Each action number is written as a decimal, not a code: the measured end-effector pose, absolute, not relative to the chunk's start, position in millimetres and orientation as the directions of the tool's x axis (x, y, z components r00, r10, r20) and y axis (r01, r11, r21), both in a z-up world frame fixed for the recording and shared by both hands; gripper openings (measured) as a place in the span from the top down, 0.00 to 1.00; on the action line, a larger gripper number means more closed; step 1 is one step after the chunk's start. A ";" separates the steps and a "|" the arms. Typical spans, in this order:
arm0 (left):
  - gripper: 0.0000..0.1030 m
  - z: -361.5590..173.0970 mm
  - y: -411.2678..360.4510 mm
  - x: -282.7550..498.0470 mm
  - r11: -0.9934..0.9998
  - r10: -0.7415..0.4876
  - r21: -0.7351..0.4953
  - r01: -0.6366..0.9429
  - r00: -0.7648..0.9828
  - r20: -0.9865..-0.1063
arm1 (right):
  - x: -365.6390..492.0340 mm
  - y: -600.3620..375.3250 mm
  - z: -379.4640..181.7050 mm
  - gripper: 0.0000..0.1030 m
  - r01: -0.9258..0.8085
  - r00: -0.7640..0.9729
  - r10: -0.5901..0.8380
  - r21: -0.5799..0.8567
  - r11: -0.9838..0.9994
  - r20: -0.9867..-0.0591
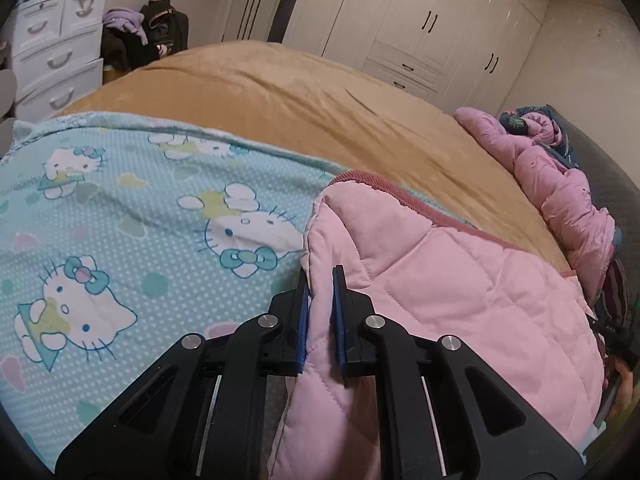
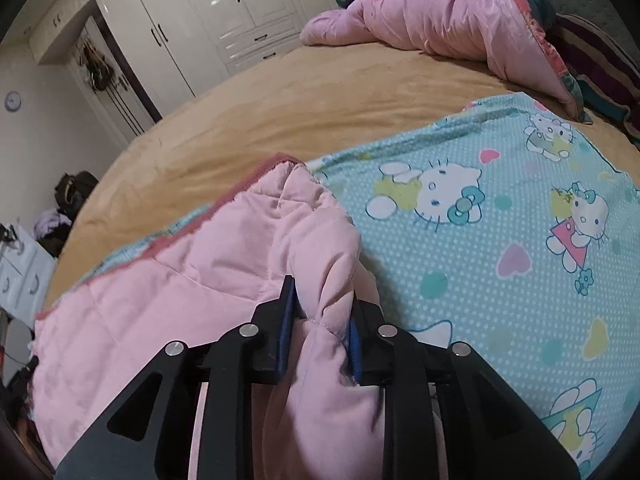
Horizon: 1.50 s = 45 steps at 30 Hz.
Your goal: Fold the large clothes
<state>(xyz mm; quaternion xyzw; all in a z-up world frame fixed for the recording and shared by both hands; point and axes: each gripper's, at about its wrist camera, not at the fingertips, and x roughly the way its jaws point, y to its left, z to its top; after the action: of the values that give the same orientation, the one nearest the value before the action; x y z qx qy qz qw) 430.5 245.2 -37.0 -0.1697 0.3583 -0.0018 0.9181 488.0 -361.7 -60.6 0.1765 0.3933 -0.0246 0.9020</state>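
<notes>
Folding is mid-step, I judge. Left wrist view: my left claw (image 1: 320,316), nearly closed, pinches the pink quilted jacket (image 1: 440,300) at lower centre. Right wrist view: my right claw (image 2: 320,320), part-open, clamps bunched fabric. Next I'd carry both corners across the bed (image 2: 260,120).

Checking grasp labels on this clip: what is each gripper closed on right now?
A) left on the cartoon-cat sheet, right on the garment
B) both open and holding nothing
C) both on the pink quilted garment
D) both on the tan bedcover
C: pink quilted garment fabric is pinched between the fingers of the left gripper and the right gripper.
</notes>
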 end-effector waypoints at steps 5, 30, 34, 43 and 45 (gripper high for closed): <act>0.93 -47.8 242.4 434.3 0.949 -0.113 -0.288 -0.125 0.719 -0.686 | 491.4 -365.3 -76.2 0.71 0.199 0.650 0.102 0.297 0.934 -0.753; 0.09 -18.4 275.7 365.0 0.910 -0.135 -0.362 -0.201 0.682 -0.719 | 427.6 -394.1 -37.4 0.07 0.041 0.623 0.186 0.270 0.962 -0.759; 0.09 -2.1 260.6 345.8 0.915 -0.160 -0.368 -0.164 0.691 -0.705 | 413.0 -398.1 -26.4 0.04 -0.043 0.612 0.285 0.329 0.943 -0.738; 0.09 -42.1 223.0 332.8 0.920 -0.274 -0.385 -0.077 0.577 -0.769 | 407.4 -402.3 -44.7 0.04 -0.106 0.538 0.375 0.381 0.918 -0.755; 0.09 -52.6 226.6 338.3 0.901 -0.312 -0.427 -0.073 0.573 -0.758 | 412.3 -401.9 -52.8 0.04 -0.112 0.516 0.408 0.413 0.904 -0.753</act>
<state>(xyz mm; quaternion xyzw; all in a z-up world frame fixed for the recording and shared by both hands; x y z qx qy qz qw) 338.3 226.6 -52.6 -0.2107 0.4568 -0.0696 0.8614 412.3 -401.9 -52.8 0.1581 0.4680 0.1520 0.8561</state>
